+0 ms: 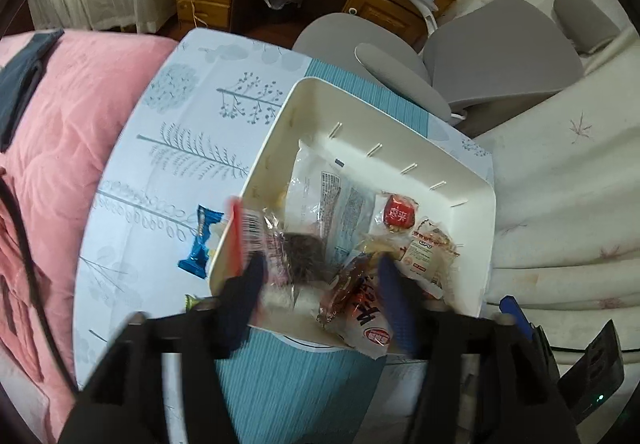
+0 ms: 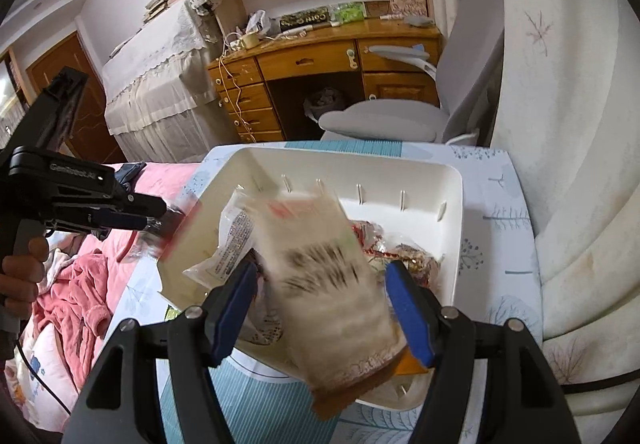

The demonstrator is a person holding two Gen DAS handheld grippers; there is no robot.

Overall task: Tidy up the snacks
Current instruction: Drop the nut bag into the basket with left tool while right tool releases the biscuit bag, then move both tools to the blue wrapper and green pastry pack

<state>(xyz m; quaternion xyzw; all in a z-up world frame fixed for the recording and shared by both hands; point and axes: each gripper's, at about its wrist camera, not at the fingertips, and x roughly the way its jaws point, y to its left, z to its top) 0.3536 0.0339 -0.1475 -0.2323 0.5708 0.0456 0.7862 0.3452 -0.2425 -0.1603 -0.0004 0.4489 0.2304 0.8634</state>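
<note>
A white bin point(image 1: 304, 92) point(image 2: 456, 180) on the tree-print table holds several snack packets, among them a big white one point(image 1: 332, 196) and a small red one point(image 1: 400, 214). My left gripper point(image 1: 320, 280) hangs over the bin's near left corner, jaws apart. A blurred clear packet with a red edge point(image 1: 240, 240) lies against its left finger only, and the right finger is clear of it. My right gripper point(image 2: 322, 296) is above the bin. A motion-smeared beige packet point(image 2: 332, 284) sits between its fingers, with a gap at the left pad. The left gripper point(image 2: 160, 218) also shows at the bin's left side.
A blue candy wrapper point(image 1: 202, 240) lies on the table point(image 1: 180, 148) left of the bin, and a small yellow-green piece point(image 1: 192, 300) lies nearer. A pink quilt point(image 1: 80, 124) borders the left, and a grey chair point(image 1: 500, 56) and wooden desk point(image 2: 320, 60) stand behind. A person's hand point(image 2: 24, 268) holds the left gripper.
</note>
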